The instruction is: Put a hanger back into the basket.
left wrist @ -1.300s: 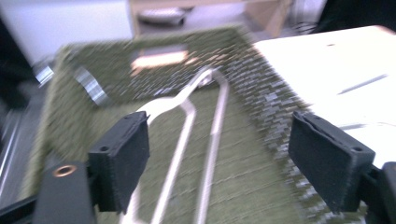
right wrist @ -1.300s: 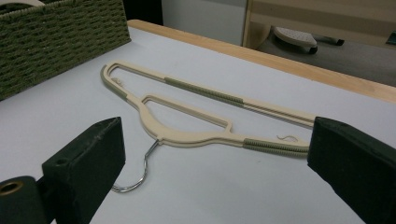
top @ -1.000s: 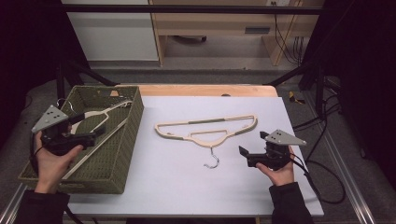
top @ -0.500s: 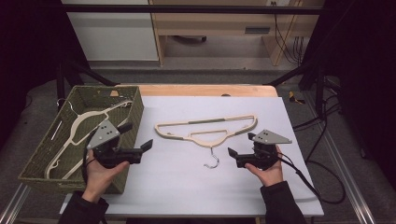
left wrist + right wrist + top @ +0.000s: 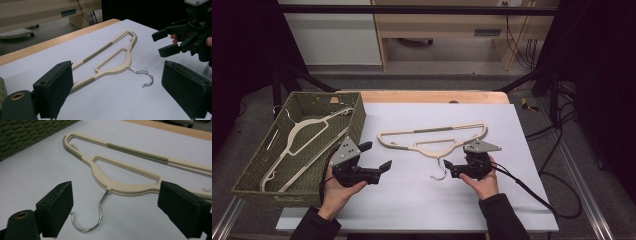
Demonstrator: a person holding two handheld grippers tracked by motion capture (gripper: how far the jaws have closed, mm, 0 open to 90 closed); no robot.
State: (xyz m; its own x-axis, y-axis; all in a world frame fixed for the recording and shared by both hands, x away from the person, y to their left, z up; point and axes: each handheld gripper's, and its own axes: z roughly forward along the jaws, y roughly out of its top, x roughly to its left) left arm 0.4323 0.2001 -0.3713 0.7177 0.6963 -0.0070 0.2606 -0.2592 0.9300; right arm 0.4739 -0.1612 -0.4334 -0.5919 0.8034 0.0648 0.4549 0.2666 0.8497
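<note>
A cream hanger (image 5: 432, 137) with a metal hook (image 5: 439, 172) lies flat on the white table sheet (image 5: 412, 205). My right gripper (image 5: 448, 169) points left at the hook, open. Its jaws have just been closing a little. In the right gripper view (image 5: 120, 208) the hook (image 5: 100, 207) and the hanger's neck (image 5: 120, 186) lie ahead between the jaws, untouched. My left gripper (image 5: 377, 156) is open and empty, just right of the basket, facing the hanger (image 5: 112, 70). The left gripper view (image 5: 120, 90) also shows the right gripper (image 5: 162, 43). A second cream hanger (image 5: 302, 135) lies in the basket.
A green woven basket (image 5: 357, 120) stands at the table's left, its wall (image 5: 25, 135) visible beyond the hanger. A wooden strip (image 5: 427, 96) runs along the far edge. Cables (image 5: 532, 192) trail off the right gripper. Dark frame legs stand behind the table.
My left gripper came out from above the basket and moved right and down onto the table sheet. My right gripper shifted left, closer to the hanger's hook.
</note>
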